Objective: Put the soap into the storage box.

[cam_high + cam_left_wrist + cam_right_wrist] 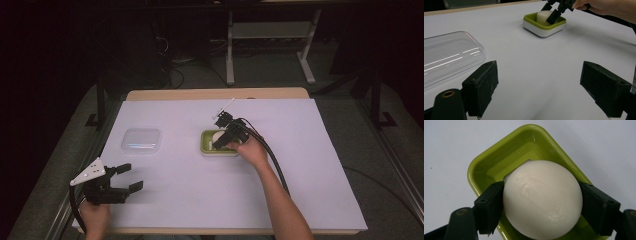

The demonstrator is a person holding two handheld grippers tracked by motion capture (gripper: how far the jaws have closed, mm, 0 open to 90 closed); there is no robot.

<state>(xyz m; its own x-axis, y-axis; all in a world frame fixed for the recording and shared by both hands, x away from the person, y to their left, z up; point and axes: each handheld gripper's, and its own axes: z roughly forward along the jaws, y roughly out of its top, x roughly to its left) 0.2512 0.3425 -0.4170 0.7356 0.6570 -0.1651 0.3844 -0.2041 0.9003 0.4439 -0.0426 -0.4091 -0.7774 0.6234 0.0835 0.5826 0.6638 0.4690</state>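
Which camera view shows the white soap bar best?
The right gripper view: the white soap bar sits close up, clamped between the right gripper's jaws over the green dish. The left gripper view shows it small and partly hidden behind a jaw; the high view gives a tiny pale patch.

I am holding my left tongs [127, 177] low at the near left of the worktop, my left hand [95, 216] gripping them from below, the jaws spread wide apart with nothing between them and pointing toward the right. My right forearm [280, 200] is reaching forward from the near edge, and my right hand [252, 150] is tilting the right tongs [220, 141] downward, away from me. Their jaws are pressing in from both sides on a round white piece [542, 200], gripping it between them.
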